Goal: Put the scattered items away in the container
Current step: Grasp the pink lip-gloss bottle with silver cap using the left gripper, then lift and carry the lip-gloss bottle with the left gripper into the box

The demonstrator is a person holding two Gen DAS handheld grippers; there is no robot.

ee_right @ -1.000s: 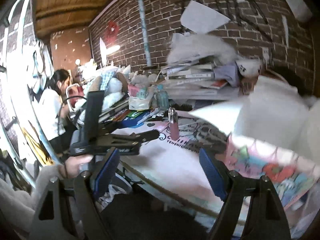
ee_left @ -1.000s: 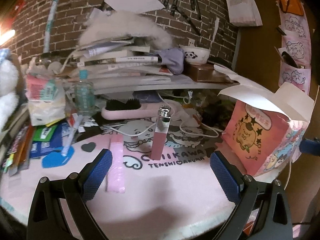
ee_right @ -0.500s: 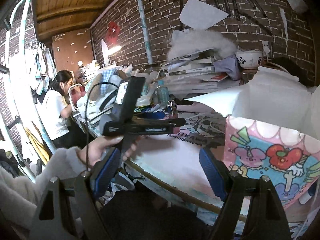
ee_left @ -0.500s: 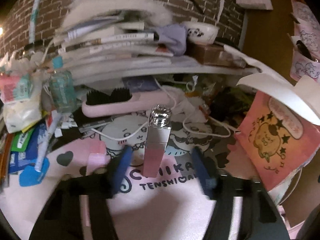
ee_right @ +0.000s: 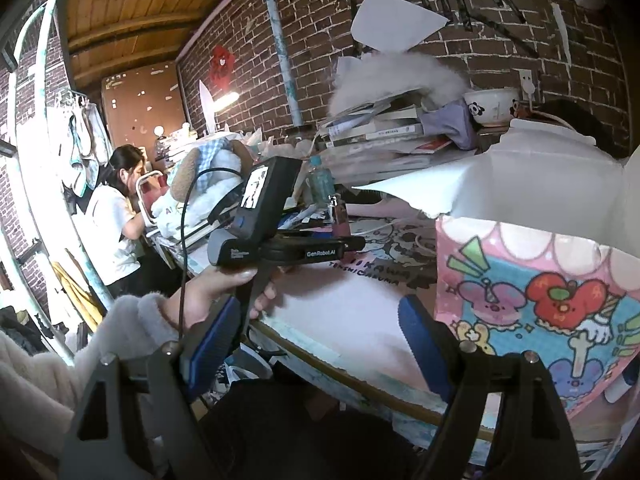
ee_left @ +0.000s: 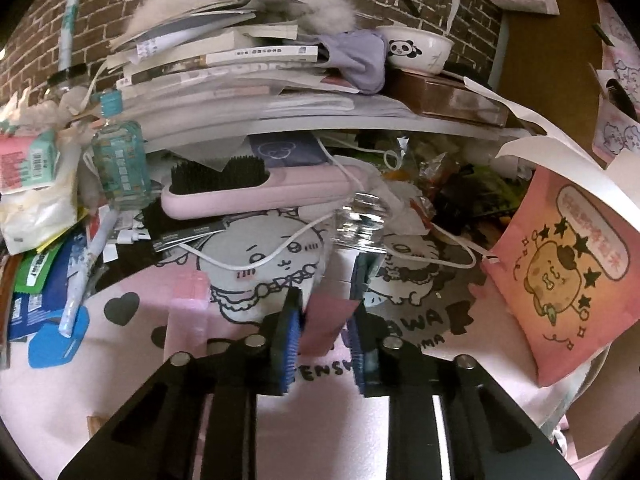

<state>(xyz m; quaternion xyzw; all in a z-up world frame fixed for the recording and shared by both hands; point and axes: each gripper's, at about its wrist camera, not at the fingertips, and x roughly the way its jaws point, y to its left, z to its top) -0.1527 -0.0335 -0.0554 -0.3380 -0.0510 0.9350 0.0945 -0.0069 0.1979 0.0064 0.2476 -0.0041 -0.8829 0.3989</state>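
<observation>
The left gripper (ee_left: 325, 322) pinched the upright pink lip-gloss tube (ee_left: 340, 276) on the worktop (ee_left: 120, 360); the right gripper's (ee_right: 316, 338) fingers stood spread.

The left hand-held gripper (ee_right: 352, 244) carries "GenRobot.AI" in white on its black side. The pink mat (ee_right: 360, 292) on the table reads "TENSHICAKUMA" (the word above it is partly hidden, ending "IKAWA"). In the left wrist view the same mat (ee_left: 436, 320) shows only "AWA" and "TENS".
</observation>
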